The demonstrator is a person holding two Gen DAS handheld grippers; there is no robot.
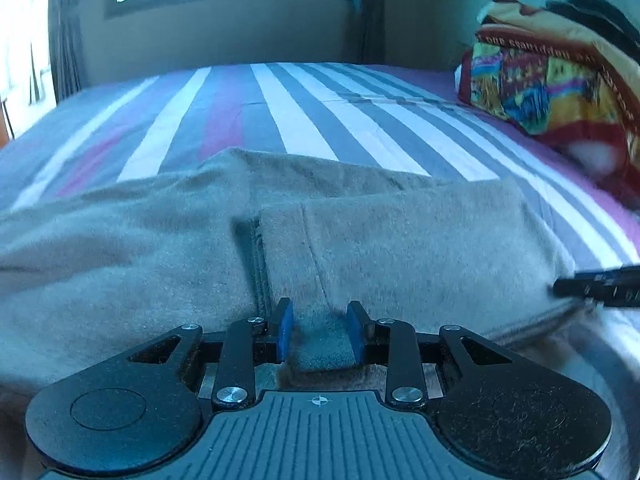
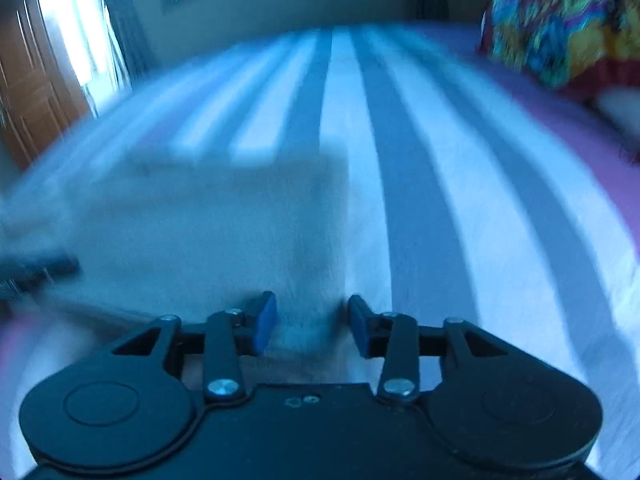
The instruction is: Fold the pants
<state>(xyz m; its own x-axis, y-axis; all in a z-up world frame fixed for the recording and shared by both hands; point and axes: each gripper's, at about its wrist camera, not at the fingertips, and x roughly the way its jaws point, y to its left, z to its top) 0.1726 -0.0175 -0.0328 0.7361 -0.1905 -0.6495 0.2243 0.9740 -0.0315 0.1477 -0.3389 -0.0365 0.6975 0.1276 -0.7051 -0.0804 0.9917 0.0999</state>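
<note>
Beige pants [image 1: 160, 248] lie on the striped bed [image 1: 304, 120].

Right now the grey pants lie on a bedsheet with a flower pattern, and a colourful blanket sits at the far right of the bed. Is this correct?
Not quite. The bedsheet is striped in white, grey and purple, not flowered; the left wrist view shows this clearly. The rest holds: the grey pants lie on it, and the colourful blanket sits at the far right.
</note>
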